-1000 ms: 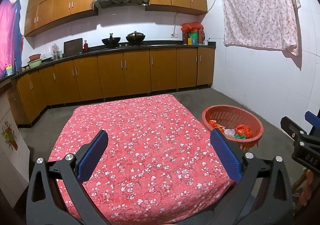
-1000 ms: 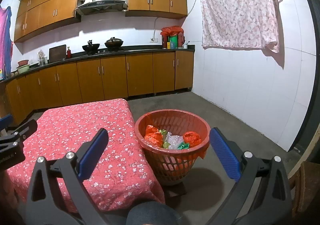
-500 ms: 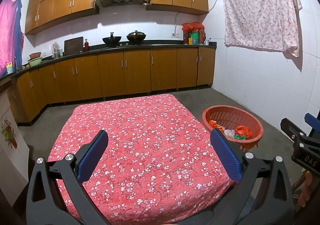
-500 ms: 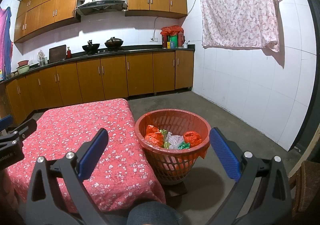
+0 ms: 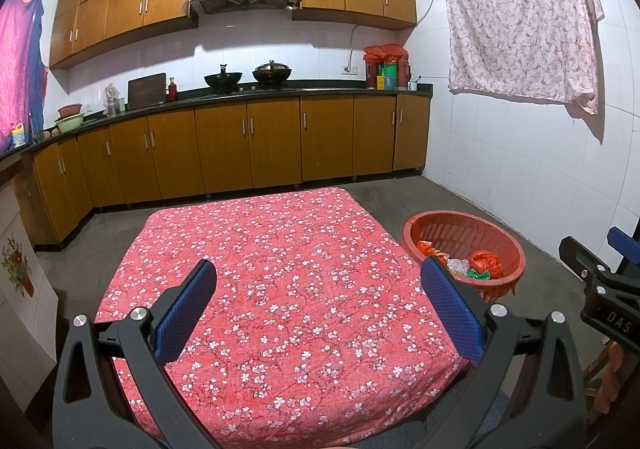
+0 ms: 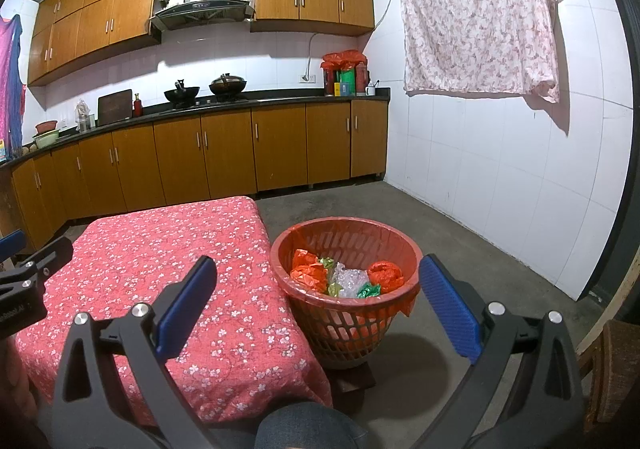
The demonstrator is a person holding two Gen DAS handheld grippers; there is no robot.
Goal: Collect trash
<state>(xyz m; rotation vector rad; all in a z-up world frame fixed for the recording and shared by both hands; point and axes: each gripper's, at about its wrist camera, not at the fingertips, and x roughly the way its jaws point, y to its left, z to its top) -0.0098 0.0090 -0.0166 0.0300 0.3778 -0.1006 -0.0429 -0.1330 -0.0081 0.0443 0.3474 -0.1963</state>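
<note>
Both the left gripper (image 5: 318,289) and right gripper (image 6: 318,285) gape wide and hold nothing. The trash (image 6: 344,279) lies in the basket (image 6: 296,289) beside the table (image 5: 280,269)'s right edge; collecting looks finished, so next comes only withdrawal.

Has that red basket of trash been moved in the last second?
No. The red basket sits in the same spot beside the table, rim level with the tablecloth edge.

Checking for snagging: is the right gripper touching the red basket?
Apart. The right wrist view shows the right gripper open, holding nothing, above and short of the red basket.
</note>
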